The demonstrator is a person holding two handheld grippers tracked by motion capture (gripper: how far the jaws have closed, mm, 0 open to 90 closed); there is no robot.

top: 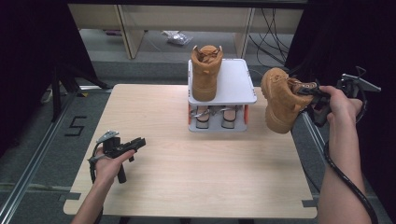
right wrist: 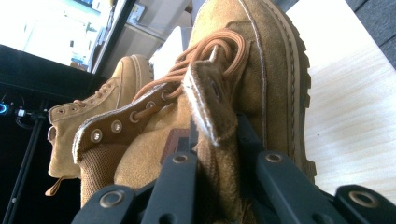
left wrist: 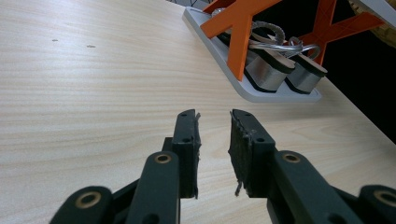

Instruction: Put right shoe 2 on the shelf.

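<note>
Two boots, one job half done. Near the surface's [top: 196,186] left edge the left claw [top: 135,143] idles, jaws spread and empty. One boot [top: 205,72] already stands on the rack's [top: 233,79] top shelf at the far edge. The right claw [top: 312,94] pinches the second boot's [top: 280,100] collar, held in the air off the right edge, not yet shelved.

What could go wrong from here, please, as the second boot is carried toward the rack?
1. The right hand-held gripper pinches the held boot only by its soft collar and tongue; hanging in the air beside the table, the boot could slip out or swing.
2. The rack's top shelf is small and already carries the other boot; setting the second one down may knock it or leave it overhanging the edge.
</note>
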